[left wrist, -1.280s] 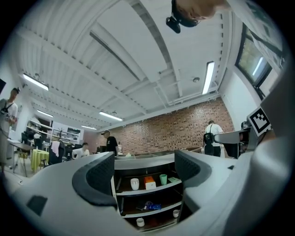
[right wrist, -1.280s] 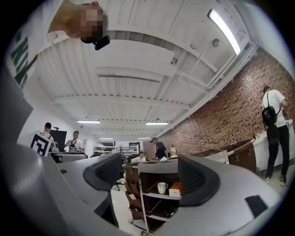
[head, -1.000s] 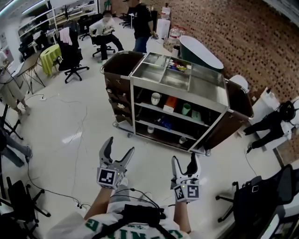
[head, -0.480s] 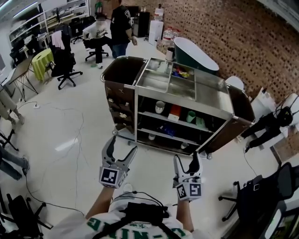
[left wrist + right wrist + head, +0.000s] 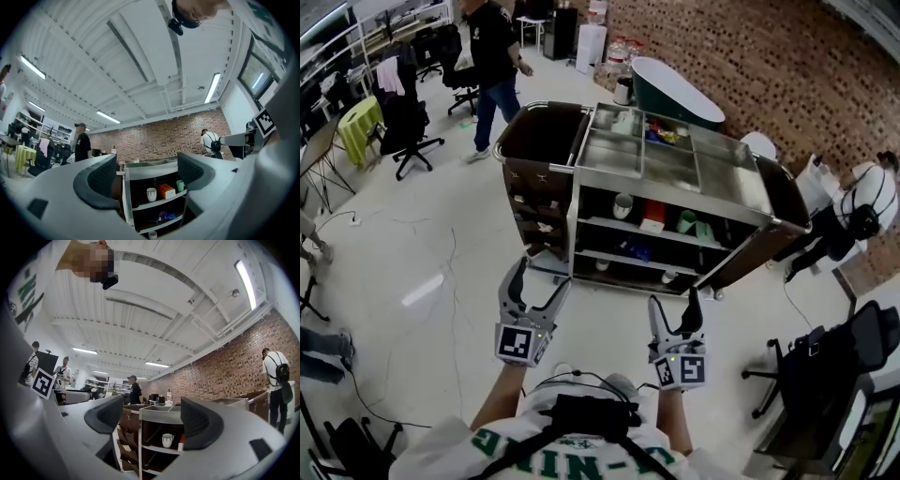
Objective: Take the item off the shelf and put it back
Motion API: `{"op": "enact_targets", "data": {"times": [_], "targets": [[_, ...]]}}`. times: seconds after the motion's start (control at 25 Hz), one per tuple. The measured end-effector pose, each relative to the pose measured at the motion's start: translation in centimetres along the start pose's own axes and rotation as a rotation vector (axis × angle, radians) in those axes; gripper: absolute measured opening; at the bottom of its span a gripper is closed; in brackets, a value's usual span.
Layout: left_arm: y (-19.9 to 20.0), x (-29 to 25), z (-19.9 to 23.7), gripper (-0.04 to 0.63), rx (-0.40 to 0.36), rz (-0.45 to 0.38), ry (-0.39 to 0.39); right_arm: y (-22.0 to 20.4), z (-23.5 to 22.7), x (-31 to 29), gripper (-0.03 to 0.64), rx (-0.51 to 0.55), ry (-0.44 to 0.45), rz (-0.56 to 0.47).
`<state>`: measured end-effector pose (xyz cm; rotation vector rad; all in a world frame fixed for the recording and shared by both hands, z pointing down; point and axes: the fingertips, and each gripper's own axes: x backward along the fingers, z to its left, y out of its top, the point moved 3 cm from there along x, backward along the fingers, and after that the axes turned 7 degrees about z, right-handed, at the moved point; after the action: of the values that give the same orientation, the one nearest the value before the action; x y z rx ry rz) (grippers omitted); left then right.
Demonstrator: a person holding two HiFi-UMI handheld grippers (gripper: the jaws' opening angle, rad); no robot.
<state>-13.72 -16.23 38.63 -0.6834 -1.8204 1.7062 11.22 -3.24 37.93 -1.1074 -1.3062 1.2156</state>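
Note:
A steel cart with open shelves (image 5: 727, 187) stands ahead of me on the white floor. Its upper shelf holds a white mug (image 5: 622, 205), an orange box (image 5: 653, 215) and a green cup (image 5: 686, 221); the same mug (image 5: 151, 194), box (image 5: 166, 190) and cup (image 5: 180, 185) show in the left gripper view, and the mug (image 5: 167, 440) in the right gripper view. A blue packet (image 5: 637, 249) lies on the lower shelf. My left gripper (image 5: 538, 278) and right gripper (image 5: 675, 312) are both open and empty, held well short of the cart.
The cart's top tray (image 5: 609, 155) holds small items in compartments. A brown bag (image 5: 546, 145) hangs on the cart's left end. A person in black (image 5: 495, 66) walks behind it. Office chairs (image 5: 401, 122) stand left, another chair (image 5: 825, 366) right, and cables (image 5: 370, 403) lie on the floor.
I have come closer to the cart, which now sits larger and more central. The person in black has walked left. Both grippers stay open and level.

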Motion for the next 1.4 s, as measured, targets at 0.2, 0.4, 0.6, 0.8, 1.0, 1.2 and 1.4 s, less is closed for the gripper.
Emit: {"op": "enact_targets", "data": {"times": [0.2,0.4,0.6,0.8,1.0,1.2,1.4], "targets": [[-1.3,-1.5,0.3,0.385,-0.042,0.002,-0.020,-0.2,-1.5,-1.1,0.394,-0.012,-0.033,-0.009],[-0.6,-3.9,-1.3,0.385,0.014,0.031,-0.025,-0.8,-3.7,-2.1,0.394,-0.009,-0.021,0.008],[-2.7,-6.3,-2.0,0.385,-0.034,0.048,-0.013,-2.9,-7.0,-2.6,0.385,-0.033,-0.016,0.062],[-5.2,-8.9,-3.3,0.385,-0.028,0.099,-0.015,-7.1,-10.3,-3.2,0.385,-0.077,-0.013,0.163],[-9.1,-12.1,-3.5,0.381,-0.021,0.121,-0.006,-13.5,-13.2,-5.6,0.385,-0.110,0.000,0.237],[-15.9,-15.2,-3.7,0.380,-0.016,0.108,-0.001,-22.6,-15.0,-8.5,0.385,-0.101,0.002,0.243],[-24.9,-18.3,-4.4,0.380,0.016,0.083,0.019,-33.1,-16.3,-11.8,0.385,-0.093,0.034,0.237]]}}
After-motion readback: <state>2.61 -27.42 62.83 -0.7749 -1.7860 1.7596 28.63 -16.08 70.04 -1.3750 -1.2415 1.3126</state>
